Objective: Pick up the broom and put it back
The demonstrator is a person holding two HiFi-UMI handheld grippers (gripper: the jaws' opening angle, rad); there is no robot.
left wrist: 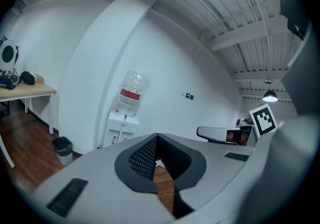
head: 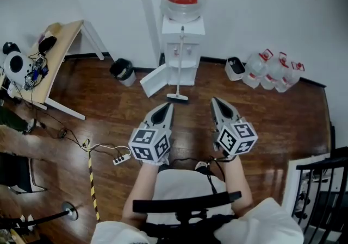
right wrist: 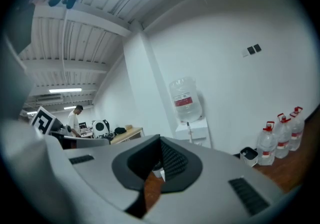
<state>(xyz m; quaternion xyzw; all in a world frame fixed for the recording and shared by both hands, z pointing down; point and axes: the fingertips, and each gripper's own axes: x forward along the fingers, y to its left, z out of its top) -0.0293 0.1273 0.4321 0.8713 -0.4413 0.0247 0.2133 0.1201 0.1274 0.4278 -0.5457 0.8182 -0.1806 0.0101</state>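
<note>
Broom (head: pixel 181 63) is what matters here: it stands nearly upright against the front of the water dispenser (head: pixel 194 47), head down on the wooden floor (head: pixel 261 123) just beside the dispenser's swung-open white door panel (head: pixel 154 81), and nothing is touching it. The person holds both tools out roughly level, side by side, noses aimed that way. The left gripper (head: pixel 167 106) has its jaws pressed together with nothing between them, and the right gripper (head: pixel 215 100) is closed on nothing too. Both tips are well short of the broom head, with bare boards between. My guess is that the step is the reach for the handle (though the broom looks parked already, so the job may equally be finished). If it is the reach, I'd spread one tool's jaws on the way in, not at the stick. The handle is thin and only leans, so a closed nose nudging it could send it sliding off the dispenser front. Come at the handle square on, somewhere about its middle, so a pad lands on either side. Keep the second tool free to steady the upper end. Watch the open door panel on the left, and the power strip (head: pixel 120 158) with its cable lying near the person's left side.
</note>
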